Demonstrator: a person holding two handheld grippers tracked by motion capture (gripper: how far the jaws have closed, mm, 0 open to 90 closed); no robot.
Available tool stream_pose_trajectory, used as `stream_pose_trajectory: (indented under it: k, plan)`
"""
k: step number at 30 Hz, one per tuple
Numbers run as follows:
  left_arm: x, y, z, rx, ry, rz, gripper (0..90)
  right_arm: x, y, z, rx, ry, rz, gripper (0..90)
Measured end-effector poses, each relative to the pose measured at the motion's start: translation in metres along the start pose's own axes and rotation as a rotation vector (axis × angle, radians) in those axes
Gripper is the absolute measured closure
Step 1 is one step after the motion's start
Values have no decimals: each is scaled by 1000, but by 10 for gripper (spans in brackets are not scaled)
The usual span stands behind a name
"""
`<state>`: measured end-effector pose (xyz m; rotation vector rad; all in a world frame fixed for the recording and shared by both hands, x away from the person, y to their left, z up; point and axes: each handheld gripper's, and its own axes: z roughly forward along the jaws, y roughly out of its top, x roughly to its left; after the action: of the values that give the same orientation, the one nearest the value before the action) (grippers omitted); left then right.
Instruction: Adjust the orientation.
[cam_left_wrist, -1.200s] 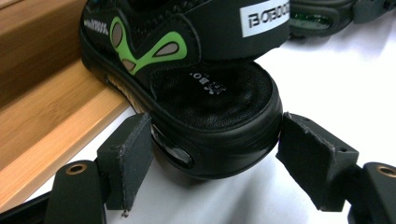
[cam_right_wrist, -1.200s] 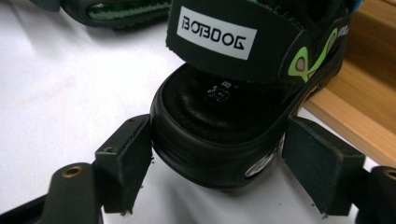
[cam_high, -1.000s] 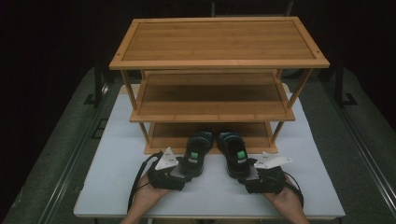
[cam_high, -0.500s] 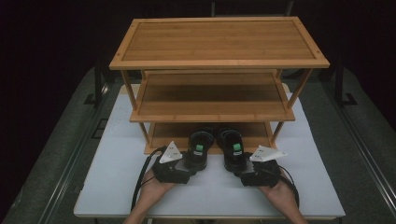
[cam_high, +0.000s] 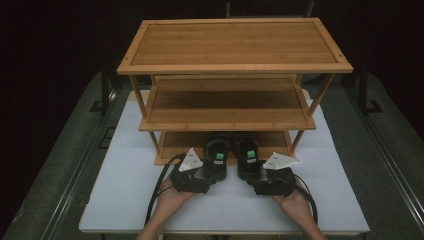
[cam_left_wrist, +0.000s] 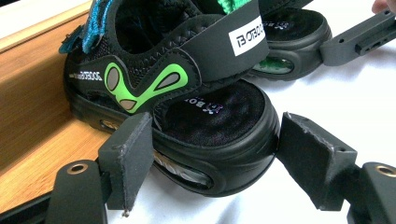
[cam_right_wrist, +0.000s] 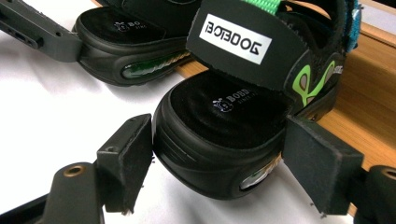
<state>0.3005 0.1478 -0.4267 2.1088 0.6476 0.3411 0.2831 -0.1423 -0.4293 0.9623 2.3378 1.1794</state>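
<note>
1. At the near left of the white-covered desk (cam_high: 125, 200), a person's left hand (cam_high: 170, 200) holds the left gripper (cam_left_wrist: 205, 154) with its fingers (cam_left_wrist: 128, 158) straddling the heel of the left sandal (cam_left_wrist: 187, 107); the left finger touches the heel's side, while a sliver of gap shows at the right finger, so the hold reads as closing around the heel rather than firmly clamped.
2. The left sandal is black with green side patches. Its toe rests on the bottom shelf (cam_high: 180, 142) of the wooden rack (cam_high: 235, 47) and its heel on the desk, likely so the heel stays reachable from the near side.
3. Its heel strap carries a white label seen mirrored in the left gripper view; the right gripper view shows the same label on the other shoe as "BOBDOG". Small mirrored lettering also runs along the side and on the insole.
4. The right sandal (cam_right_wrist: 233, 112) sits just beside its mate, toe likewise on the bottom shelf, heel out over the desk. Its insole reads "BOBDOG" with a smaller line too fine to read.
5. At the near right, the right hand (cam_high: 292, 205) holds the right gripper (cam_right_wrist: 217, 163), fingers (cam_right_wrist: 320, 161) set narrowly either side of that heel, both appearing to touch it.
</note>
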Motion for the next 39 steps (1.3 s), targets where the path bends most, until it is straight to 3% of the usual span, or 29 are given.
stream_pose_trajectory:
  k: [14, 23, 27, 34, 39]
  plan:
    - [-1, -1, 5, 13, 20, -3, 276, 2, -1, 5, -4, -9, 18, 273]
    - [-7, -2, 0, 32, 32, 26, 281, 4, -8, 1, 8, -18, 41, 277]
    - [-10, -6, -3, 15, 42, 27, 299, 8, -11, -5, -6, -37, 31, 337]
    - [-9, -16, -7, 6, 48, -9, 437, 13, -17, -12, -10, -72, 31, 520]
    - [-9, -16, -6, 11, 52, 1, 469, 17, -17, -11, -10, -89, 25, 581]
